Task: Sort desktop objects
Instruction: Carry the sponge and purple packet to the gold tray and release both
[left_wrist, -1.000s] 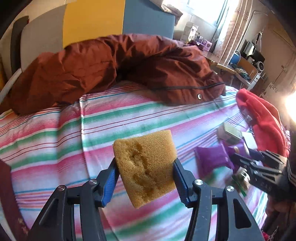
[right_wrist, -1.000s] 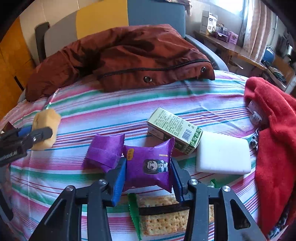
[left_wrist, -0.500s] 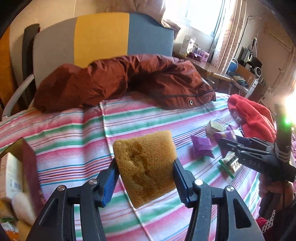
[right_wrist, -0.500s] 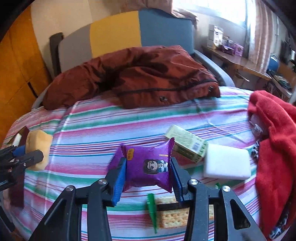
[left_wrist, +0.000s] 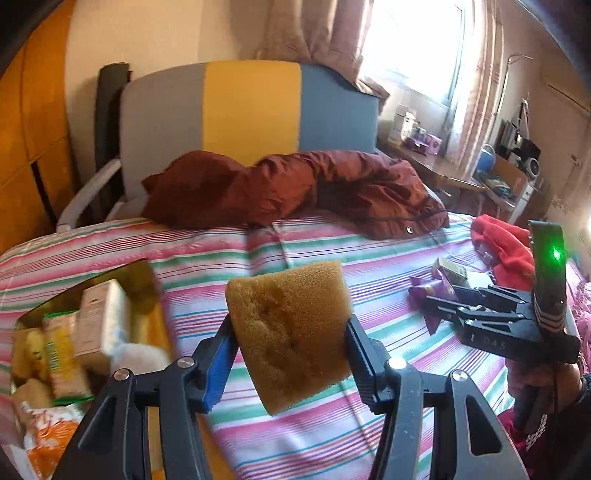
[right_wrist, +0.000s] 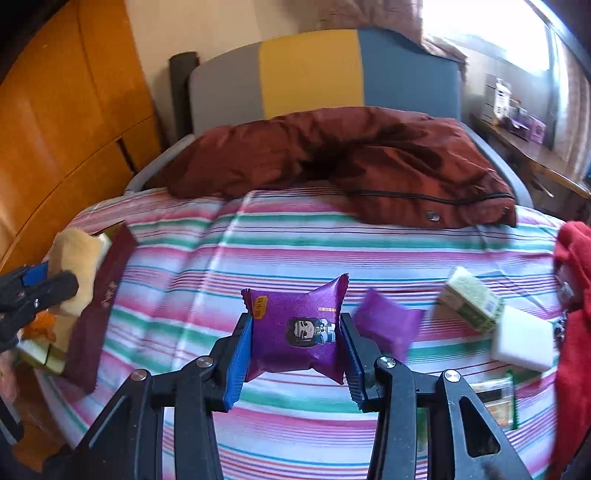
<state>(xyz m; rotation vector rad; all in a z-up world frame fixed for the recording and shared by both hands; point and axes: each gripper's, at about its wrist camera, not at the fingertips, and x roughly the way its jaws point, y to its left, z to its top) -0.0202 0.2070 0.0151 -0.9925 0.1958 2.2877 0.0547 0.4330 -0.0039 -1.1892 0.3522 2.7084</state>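
Note:
My left gripper (left_wrist: 290, 339) is shut on a yellow-brown sponge (left_wrist: 291, 332) and holds it above the striped cloth, to the right of an open box (left_wrist: 140, 280) full of packets. My right gripper (right_wrist: 295, 332) is shut on a purple snack packet (right_wrist: 297, 328) and holds it above the cloth. The right gripper also shows in the left wrist view (left_wrist: 436, 302). The left gripper with the sponge shows at the left of the right wrist view (right_wrist: 55, 284). On the cloth lie a second purple packet (right_wrist: 388, 323), a green carton (right_wrist: 471, 299), a white sponge (right_wrist: 522, 343) and a cracker pack (right_wrist: 496, 397).
A brown-red jacket (right_wrist: 351, 162) lies across the far side of the striped cloth (right_wrist: 295, 243), in front of a grey, yellow and blue chair back (right_wrist: 314, 70). A red garment (right_wrist: 574, 314) lies at the right edge. A dark red box lid (right_wrist: 99, 310) stands by the box.
Both grippers have risen and swung left with their loads. The open box has come into the left wrist view. The right gripper has lifted its purple packet away from the other items.

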